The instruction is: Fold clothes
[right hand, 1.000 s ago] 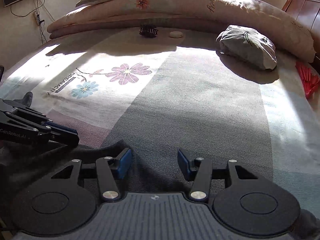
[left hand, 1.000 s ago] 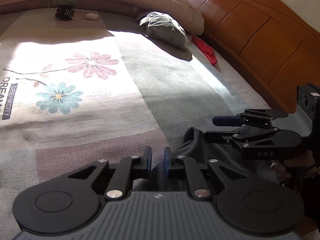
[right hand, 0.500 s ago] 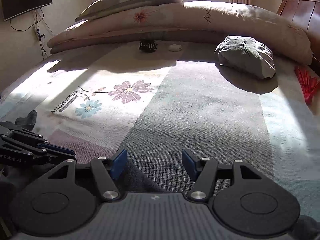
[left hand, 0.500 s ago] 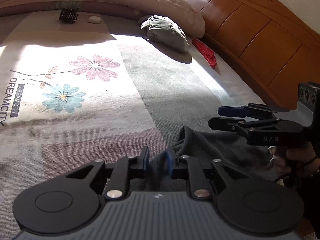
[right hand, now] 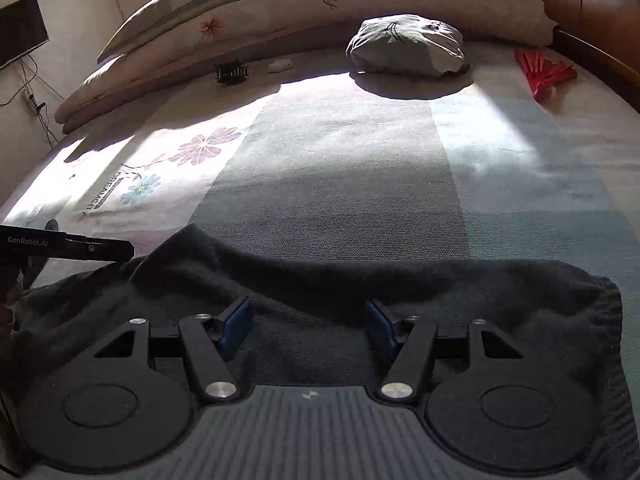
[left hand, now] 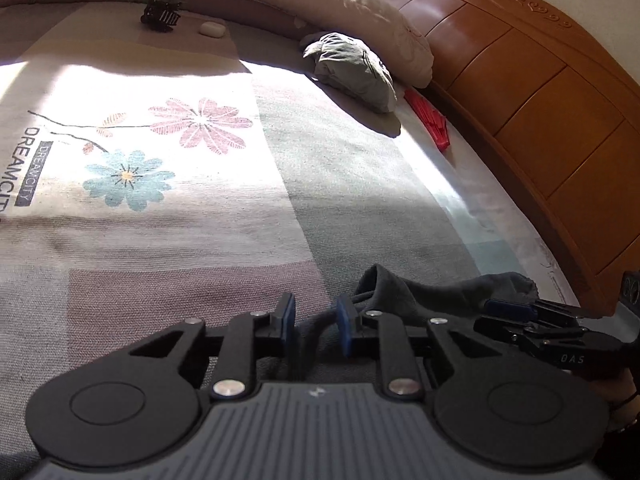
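A dark grey knitted garment [right hand: 400, 288] lies spread across the near part of the bed, its ribbed edge at the right. My right gripper [right hand: 308, 320] hangs open just above its middle, blue pads wide apart with nothing between them. In the left wrist view the garment [left hand: 440, 292] is bunched into a ridge. My left gripper [left hand: 316, 320] sits at the garment's left corner, jaws narrow with a dark fold between the pads. The left gripper [right hand: 120, 250] shows side-on at that corner, and the right gripper [left hand: 500, 312] enters from the right over the ridge.
The bed has a flowered cover [left hand: 180, 152]. At the far side lie a bundled grey garment [right hand: 408, 48], a red folding fan [right hand: 544, 72], a black hair clip [right hand: 232, 73] and a small white case [right hand: 280, 66]. A rolled quilt [right hand: 320, 4] and a wooden headboard [left hand: 520, 80] border it.
The right gripper has risen and pulled back, so much more of the dark garment now lies stretched out beneath it. The left gripper kept its hold and shifted a little.
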`<state>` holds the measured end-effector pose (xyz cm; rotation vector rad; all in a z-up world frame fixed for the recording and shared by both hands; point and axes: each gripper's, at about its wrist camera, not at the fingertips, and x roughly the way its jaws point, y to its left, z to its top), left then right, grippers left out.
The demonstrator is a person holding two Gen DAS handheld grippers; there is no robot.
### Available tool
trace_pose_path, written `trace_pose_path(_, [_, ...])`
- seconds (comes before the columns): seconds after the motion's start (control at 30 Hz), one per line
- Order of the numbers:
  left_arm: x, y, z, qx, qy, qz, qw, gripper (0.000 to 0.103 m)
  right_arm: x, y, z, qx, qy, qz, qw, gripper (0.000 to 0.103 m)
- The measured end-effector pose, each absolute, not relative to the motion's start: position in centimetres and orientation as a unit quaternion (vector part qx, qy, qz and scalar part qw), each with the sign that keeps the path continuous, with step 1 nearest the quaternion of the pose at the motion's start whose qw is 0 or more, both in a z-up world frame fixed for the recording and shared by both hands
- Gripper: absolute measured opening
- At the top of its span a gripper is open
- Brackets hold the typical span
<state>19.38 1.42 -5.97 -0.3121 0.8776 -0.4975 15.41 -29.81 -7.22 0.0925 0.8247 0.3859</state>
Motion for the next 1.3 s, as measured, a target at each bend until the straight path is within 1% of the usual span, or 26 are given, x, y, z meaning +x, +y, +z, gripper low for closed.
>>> trace_pose_path(0.1, [18.0,0.4,-4.8,-0.132,0.407,-0.266,0.864,0.031,13.1,-29.5,-6.0,0.032,0.377,0.204,0.903,0.068])
trace_pose_path(0.2, [17.2,0.2,-5.0,-0.138,0.406,-0.266,0.863,0.031,11.8,-28.2,-5.8,0.007,0.368,0.22,0.904,0.068])
trace_pose_path(0.37, [17.8,2.4,-7.6,-0.224,0.42,-0.249,0.843,0.031,12.5,-24.3,-5.8,-0.025,0.352,0.259,0.899,0.066])
trace_pose_path(0.4, [17.9,2.8,-8.2,-0.241,0.422,-0.246,0.839,0.031,12.9,-23.5,-5.9,-0.027,0.349,0.269,0.897,0.064])
trace_pose_path(0.43, [18.0,3.3,-8.7,-0.258,0.425,-0.242,0.833,0.031,13.5,-22.6,-6.0,-0.029,0.348,0.281,0.894,0.06])
trace_pose_path(0.47, [18.1,3.7,-9.2,-0.275,0.427,-0.238,0.828,0.032,14.0,-21.7,-6.1,-0.03,0.348,0.294,0.89,0.058])
trace_pose_path(0.53, [18.3,4.5,-10.2,-0.304,0.43,-0.232,0.818,0.032,15.1,-20.5,-6.7,-0.024,0.354,0.322,0.877,0.057])
trace_pose_path(0.6, [18.4,4.5,-10.2,-0.306,0.43,-0.232,0.817,0.034,16.4,-19.8,-7.7,-0.017,0.375,0.333,0.865,0.056])
trace_pose_path(0.67, [18.5,4.5,-10.2,-0.308,0.43,-0.233,0.816,0.034,16.9,-20.4,-8.7,-0.033,0.382,0.319,0.867,0.036])
trace_pose_path(0.7, [18.6,4.5,-10.2,-0.308,0.43,-0.233,0.816,0.034,16.9,-21.3,-8.8,-0.037,0.379,0.313,0.87,0.023])
trace_pose_path(0.77, [18.9,4.5,-10.3,-0.309,0.429,-0.232,0.816,0.034,16.9,-23.6,-8.9,-0.018,0.391,0.297,0.871,0.019])
trace_pose_path(0.83, [19.2,4.4,-10.3,-0.309,0.429,-0.231,0.817,0.034,16.6,-25.1,-9.0,-0.014,0.398,0.283,0.873,0.014])
trace_pose_path(0.93, [19.6,4.2,-10.2,-0.306,0.429,-0.227,0.819,0.034,15.9,-25.4,-8.6,-0.029,0.403,0.269,0.874,0.015])
trace_pose_path(0.97, [19.7,4.2,-10.2,-0.305,0.429,-0.226,0.819,0.034,15.8,-25.0,-8.2,-0.032,0.404,0.264,0.875,0.017])
trace_pose_path(1.0, [19.7,4.2,-10.2,-0.304,0.43,-0.226,0.819,0.034,15.7,-24.5,-7.8,-0.034,0.4,0.264,0.877,0.021])
trace_pose_path(1.17, [19.8,4.3,-10.2,-0.305,0.432,-0.226,0.818,0.034,15.7,-20.2,-6.0,-0.048,0.361,0.316,0.876,0.023])
trace_pose_path(1.3, [19.9,4.3,-10.0,-0.291,0.43,-0.223,0.825,0.034,17.4,-17.7,-7.8,-0.084,0.37,0.299,0.876,0.022])
